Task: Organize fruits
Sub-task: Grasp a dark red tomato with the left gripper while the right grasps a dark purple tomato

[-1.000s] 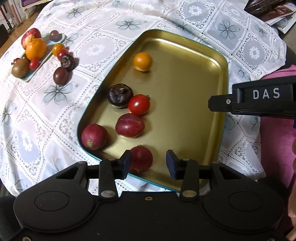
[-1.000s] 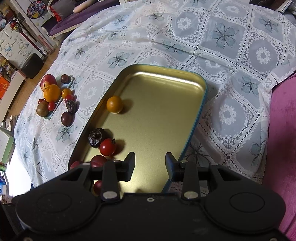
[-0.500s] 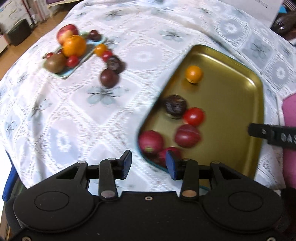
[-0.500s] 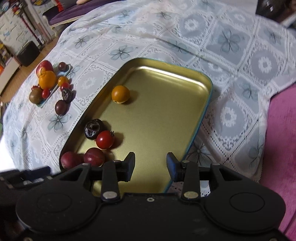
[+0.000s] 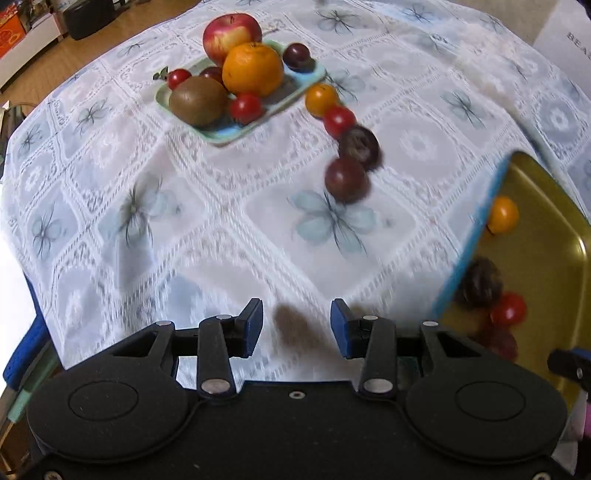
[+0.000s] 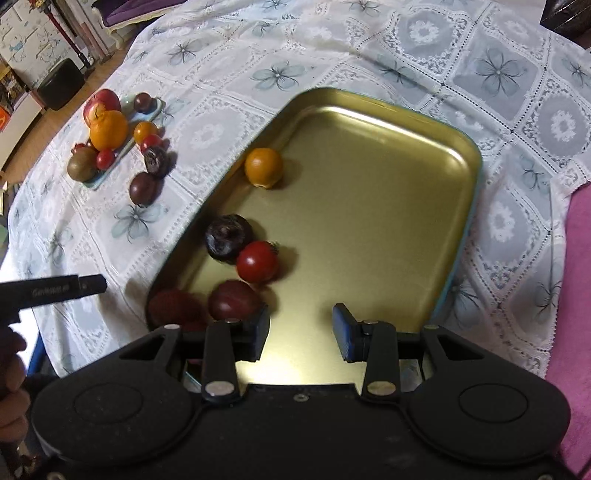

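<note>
The left hand-held gripper (image 5: 296,324) is released, its jaws spread and empty above the white lace floral tablecloth (image 5: 207,206) covering the desk. The right hand-held gripper (image 6: 301,328) is likewise released and empty, positioned over the near end of the gold rectangular metal tray with a teal outer rim (image 6: 388,155).

Tray contents, along its left side:
- small orange round fruit (image 6: 263,167), far end;
- dark wrinkled purple fruit (image 6: 228,238), touching the red tomato (image 6: 257,261);
- dark red plum (image 6: 234,304) and a reddish round fruit (image 6: 176,306), near corner.

The small pale green rectangular dish (image 5: 236,127) sits well apart from the tray. It holds a red apple (image 5: 232,32), a large orange (image 5: 253,68), a brown kiwi (image 5: 198,100), small red tomatoes and a dark plum.

Four loose fruits lie in a line on the cloth just beside the dish: a small orange fruit (image 5: 322,99), a red tomato (image 5: 339,120), a dark wrinkled fruit (image 5: 359,147) and a dark purple plum (image 5: 346,178).
</note>
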A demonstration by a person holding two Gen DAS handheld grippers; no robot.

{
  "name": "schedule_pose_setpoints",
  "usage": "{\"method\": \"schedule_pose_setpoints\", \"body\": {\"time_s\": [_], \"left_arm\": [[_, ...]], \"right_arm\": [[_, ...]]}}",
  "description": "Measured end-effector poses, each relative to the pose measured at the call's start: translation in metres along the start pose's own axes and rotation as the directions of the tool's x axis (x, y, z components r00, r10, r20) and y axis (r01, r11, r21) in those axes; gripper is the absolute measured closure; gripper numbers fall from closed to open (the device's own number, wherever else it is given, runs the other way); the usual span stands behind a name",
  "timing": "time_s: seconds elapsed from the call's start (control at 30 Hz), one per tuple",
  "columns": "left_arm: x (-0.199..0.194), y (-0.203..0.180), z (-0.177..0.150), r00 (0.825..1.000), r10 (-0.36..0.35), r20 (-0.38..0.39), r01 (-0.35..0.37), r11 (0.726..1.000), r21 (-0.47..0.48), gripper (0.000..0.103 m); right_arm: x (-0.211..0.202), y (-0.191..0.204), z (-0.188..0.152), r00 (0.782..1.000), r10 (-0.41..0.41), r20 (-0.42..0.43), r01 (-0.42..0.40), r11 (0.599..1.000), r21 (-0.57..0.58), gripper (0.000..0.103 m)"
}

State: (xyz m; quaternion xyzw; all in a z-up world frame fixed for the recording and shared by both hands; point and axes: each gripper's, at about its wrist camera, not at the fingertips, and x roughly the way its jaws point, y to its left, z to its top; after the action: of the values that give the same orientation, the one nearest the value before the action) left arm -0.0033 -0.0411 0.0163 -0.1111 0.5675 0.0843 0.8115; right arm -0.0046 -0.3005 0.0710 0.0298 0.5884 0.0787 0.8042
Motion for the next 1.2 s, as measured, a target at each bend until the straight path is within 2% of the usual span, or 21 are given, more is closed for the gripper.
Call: {"method": "schedule_pose_setpoints", "body": {"time_s": [0.3,0.5,0.8,0.87,0.97,1.07,1.2], "left_arm": [[0.017,-0.014,0.057,0.997,-0.072,0.031,0.070,0.996,0.055,0.053],[0.033,-0.031,0.077,0.998,-0.050,0.044,0.045,0.993,0.108,0.053],[0.069,-0.039,0.085,1.000,-0.027,-0.005,0.027,0.992,0.124,0.053],[0.076,-0.037,0.086,0.999,-0.041,-0.015,0.043,0.992,0.117,0.059],[0.074,-0.029,0.084,0.997,-0.073,0.000,0.073,0.993,0.089,0.060],[0.065,-0.017,0.081,0.999,-0.044,0.024,0.043,0.997,0.067,0.060],[0.053,0.008,0.078,0.997,-0.025,0.068,0.023,0.999,0.032,0.060]], "right_arm": [[-0.002,0.017,0.019,1.000,-0.009,0.022,0.009,1.000,-0.007,0.063],[0.004,0.021,0.031,1.000,-0.006,0.010,0.006,1.000,-0.002,0.063],[0.018,0.027,0.043,1.000,-0.003,-0.009,0.003,1.000,0.011,0.063],[0.022,0.030,0.046,1.000,-0.005,-0.016,0.005,1.000,0.011,0.063],[0.030,0.038,0.052,1.000,-0.005,-0.024,0.005,1.000,0.006,0.063],[0.038,0.049,0.060,1.000,-0.003,-0.031,0.003,1.000,0.003,0.063],[0.051,0.071,0.073,0.999,0.042,-0.019,-0.042,0.999,0.009,0.063]]}}
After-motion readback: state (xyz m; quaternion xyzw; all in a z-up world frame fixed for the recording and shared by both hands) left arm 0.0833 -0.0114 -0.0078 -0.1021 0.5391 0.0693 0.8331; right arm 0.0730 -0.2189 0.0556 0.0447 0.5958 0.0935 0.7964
